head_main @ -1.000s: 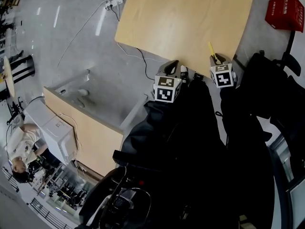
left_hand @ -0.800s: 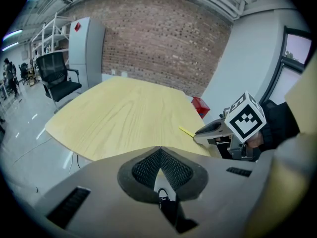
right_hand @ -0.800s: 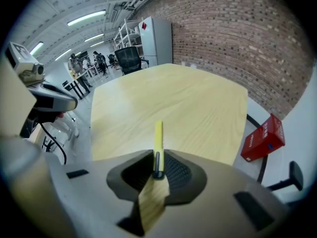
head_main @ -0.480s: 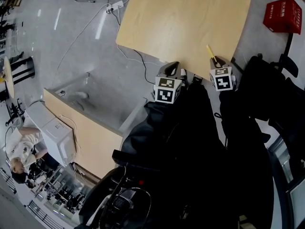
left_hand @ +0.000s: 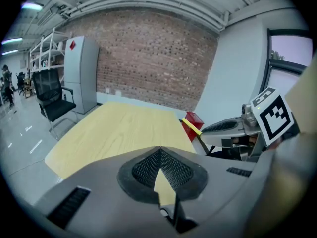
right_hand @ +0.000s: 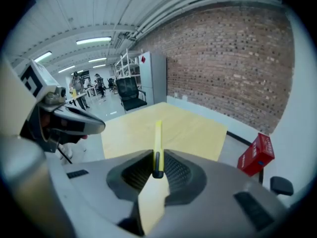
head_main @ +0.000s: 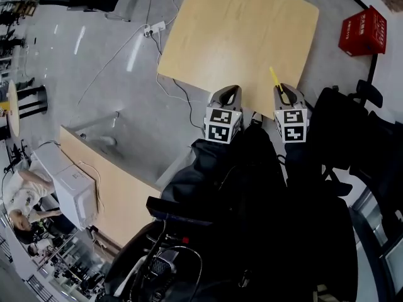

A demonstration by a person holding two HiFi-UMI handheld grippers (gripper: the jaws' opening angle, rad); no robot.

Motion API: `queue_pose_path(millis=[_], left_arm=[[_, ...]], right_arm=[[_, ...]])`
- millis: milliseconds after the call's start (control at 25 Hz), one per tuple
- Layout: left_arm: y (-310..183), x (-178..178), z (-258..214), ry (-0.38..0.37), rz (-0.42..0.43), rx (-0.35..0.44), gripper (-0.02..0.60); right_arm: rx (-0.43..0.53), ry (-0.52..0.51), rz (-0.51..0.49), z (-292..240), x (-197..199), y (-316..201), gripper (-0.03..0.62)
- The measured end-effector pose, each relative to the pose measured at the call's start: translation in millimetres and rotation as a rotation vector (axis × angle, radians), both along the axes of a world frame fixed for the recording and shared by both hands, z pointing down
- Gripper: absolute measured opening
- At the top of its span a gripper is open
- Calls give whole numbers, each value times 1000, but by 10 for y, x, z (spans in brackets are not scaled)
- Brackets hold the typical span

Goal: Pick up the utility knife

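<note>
1. The right gripper (right_hand: 157, 165) has its two jaws pressed on the yellow utility knife (right_hand: 158, 143); only the dark back end sits between the pads, and the long yellow part sticks out in front.
2. The knife looks lifted off the wooden table (head_main: 239, 36), near its close edge; so the pick-up looks about done.
3. The left gripper (left_hand: 159, 170) is closed with nothing in it; its pads meet at the tip.
4. The knife could slip or tip down; the hold is on a small bit of it, and a quick swing would shake it loose.
5. If it falls here, it may miss the table and land on the floor; the grippers hang right at the edge.
6. The left gripper is just beside the right one; a bump from it could knock the knife crooked.
7. I cannot tell if the blade is out; if it is, the front end could scratch the table when it dips.
</note>
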State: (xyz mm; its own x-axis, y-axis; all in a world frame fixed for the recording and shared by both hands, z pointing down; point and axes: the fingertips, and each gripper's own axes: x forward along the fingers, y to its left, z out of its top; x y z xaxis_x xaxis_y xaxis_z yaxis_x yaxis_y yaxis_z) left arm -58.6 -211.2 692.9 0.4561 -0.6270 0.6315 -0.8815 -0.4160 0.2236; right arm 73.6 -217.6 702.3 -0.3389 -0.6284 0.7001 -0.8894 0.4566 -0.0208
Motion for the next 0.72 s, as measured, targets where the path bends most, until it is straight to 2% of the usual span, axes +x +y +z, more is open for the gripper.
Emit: queue_pose_path(millis=[200, 400, 720], left_arm=[[-188, 144, -676, 32, 19, 140, 0], [-345, 310, -1314, 49, 44, 272, 0], [-404, 329, -2066, 63, 26, 432, 0]], right_arm=[[181, -31, 14, -878, -3, -50, 71], [323, -73, 55, -1559, 73, -142, 71], [535, -89, 60, -2508, 166, -177, 70]])
